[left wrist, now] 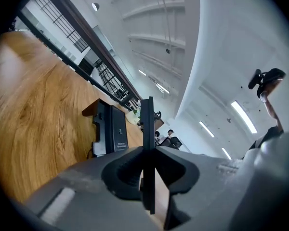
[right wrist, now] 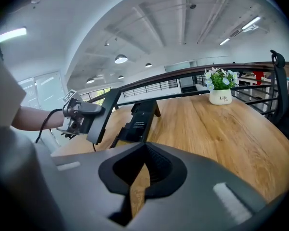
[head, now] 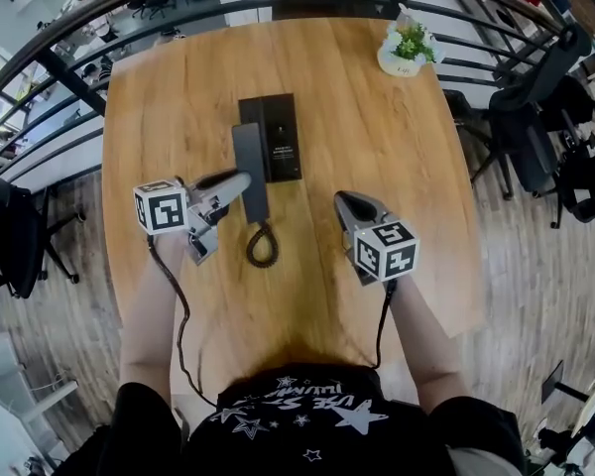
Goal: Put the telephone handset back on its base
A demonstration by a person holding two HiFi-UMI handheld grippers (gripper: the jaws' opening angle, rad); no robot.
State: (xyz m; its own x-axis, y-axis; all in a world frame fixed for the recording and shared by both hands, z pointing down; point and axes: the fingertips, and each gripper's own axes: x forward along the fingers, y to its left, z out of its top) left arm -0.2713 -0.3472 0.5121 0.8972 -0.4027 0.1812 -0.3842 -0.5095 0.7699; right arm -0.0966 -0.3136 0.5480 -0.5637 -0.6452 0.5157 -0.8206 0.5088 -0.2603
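While the handset (head: 246, 152) is being clamped between the closed jaws of the left gripper (head: 242, 182), just beside the base (head: 280, 137) and not yet on it, the task is being judged roughly half done: seating remains. The right gripper (head: 341, 200) is being carried shut on nothing. "Life" is being shown on the plant pot (right wrist: 224, 98); the base's label is unreadable.

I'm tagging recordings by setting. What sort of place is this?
Probably an open-plan office, perhaps on a raised level: a wooden table with a telephone base, black office chairs beside it, and a railing with more desks beyond.
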